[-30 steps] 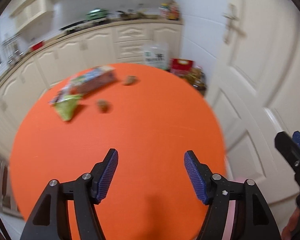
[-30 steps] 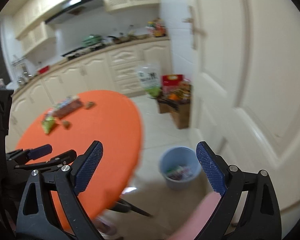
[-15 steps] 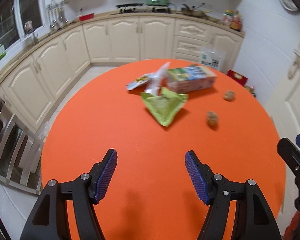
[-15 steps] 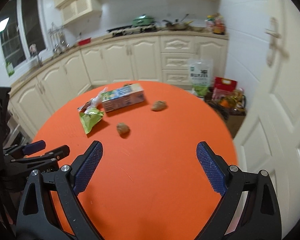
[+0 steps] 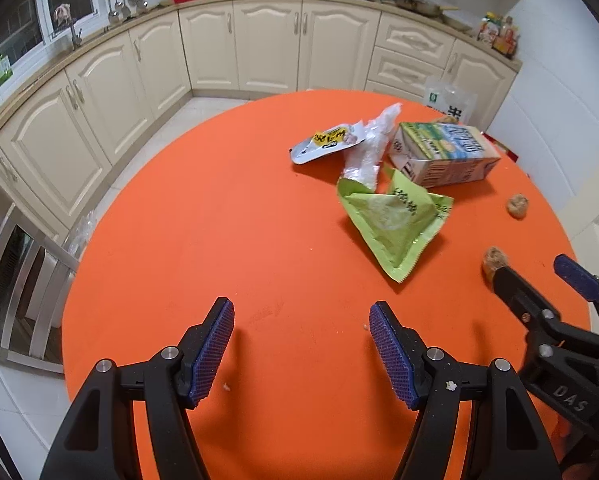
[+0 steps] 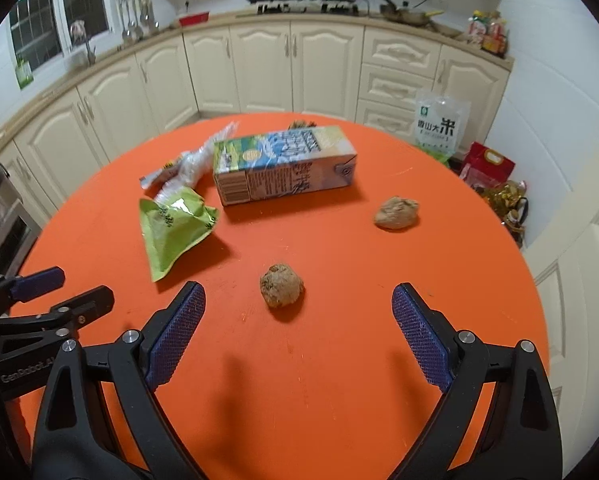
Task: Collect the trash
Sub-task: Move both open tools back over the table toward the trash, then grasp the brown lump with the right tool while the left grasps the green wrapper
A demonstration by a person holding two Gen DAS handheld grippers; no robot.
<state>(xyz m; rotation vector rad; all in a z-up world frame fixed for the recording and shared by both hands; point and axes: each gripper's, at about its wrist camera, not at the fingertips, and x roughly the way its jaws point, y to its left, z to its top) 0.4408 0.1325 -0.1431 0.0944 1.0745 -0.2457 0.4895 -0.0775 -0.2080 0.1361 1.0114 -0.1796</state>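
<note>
Trash lies on a round orange table. A green wrapper lies beside a milk carton on its side, with a clear plastic bag and a white-yellow packet behind. Two brown crumpled paper balls rest nearer: one just ahead of my right gripper, another farther right. My right gripper is open and empty. My left gripper is open over bare tabletop, short of the green wrapper.
Cream kitchen cabinets curve behind the table, with a stove and pans on the counter. A rice bag and red packages stand on the floor at the right. A white door is at far right; an oven at left.
Both views have swung from the door and floor bin onto the table. Both grippers moved in and down toward the trash, which now looks larger and nearer. Jaws stayed open.
</note>
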